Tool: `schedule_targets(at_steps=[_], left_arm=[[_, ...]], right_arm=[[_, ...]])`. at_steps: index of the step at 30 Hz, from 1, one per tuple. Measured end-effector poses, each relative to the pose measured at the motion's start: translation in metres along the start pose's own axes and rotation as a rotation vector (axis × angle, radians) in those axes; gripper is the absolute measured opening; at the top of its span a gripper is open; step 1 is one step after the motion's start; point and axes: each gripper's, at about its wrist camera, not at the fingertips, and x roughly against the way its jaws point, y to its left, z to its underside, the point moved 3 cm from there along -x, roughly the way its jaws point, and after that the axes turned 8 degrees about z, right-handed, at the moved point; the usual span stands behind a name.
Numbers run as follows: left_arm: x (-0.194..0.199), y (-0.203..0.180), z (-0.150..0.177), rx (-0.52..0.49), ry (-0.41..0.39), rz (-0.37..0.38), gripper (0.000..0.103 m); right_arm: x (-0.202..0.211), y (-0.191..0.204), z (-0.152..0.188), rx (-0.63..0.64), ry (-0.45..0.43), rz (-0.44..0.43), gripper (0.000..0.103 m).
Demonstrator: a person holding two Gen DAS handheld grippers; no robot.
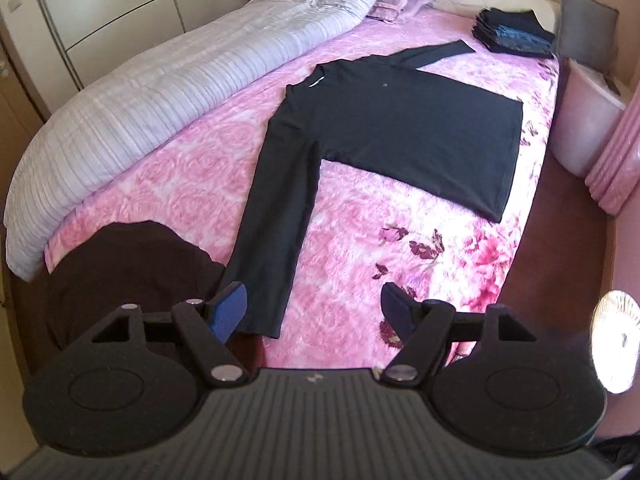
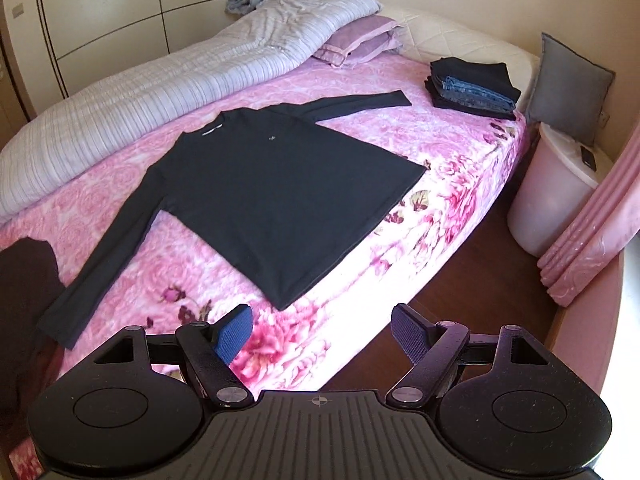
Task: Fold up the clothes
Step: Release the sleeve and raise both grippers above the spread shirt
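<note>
Both grippers, left gripper (image 1: 314,306) and right gripper (image 2: 322,330), hover spread and empty; next, seize the flat black shirt (image 2: 280,196)'s lower-left sleeve (image 1: 272,240) for folding inward.

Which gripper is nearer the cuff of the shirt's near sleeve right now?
Left. The left gripper hangs open just above the sleeve cuff; the right gripper is open over the bed's edge, well off to the cuff's right.
</note>
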Motion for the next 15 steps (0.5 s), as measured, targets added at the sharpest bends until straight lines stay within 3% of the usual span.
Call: schedule_targets(at_steps=[10, 15], left_arm=[[0.005, -0.002, -0.004, 0.056, -0.022, -0.019, 0.071], [0.007, 0.006, 0.002, 0.097, 0.003, -0.087, 0.072]], right_arm=[[-0.007, 0.012, -0.006, 0.051, 0.0, -0.036, 0.08], [-0.025, 0.016, -0.017, 0.072, -0.005, -0.127, 0.08]])
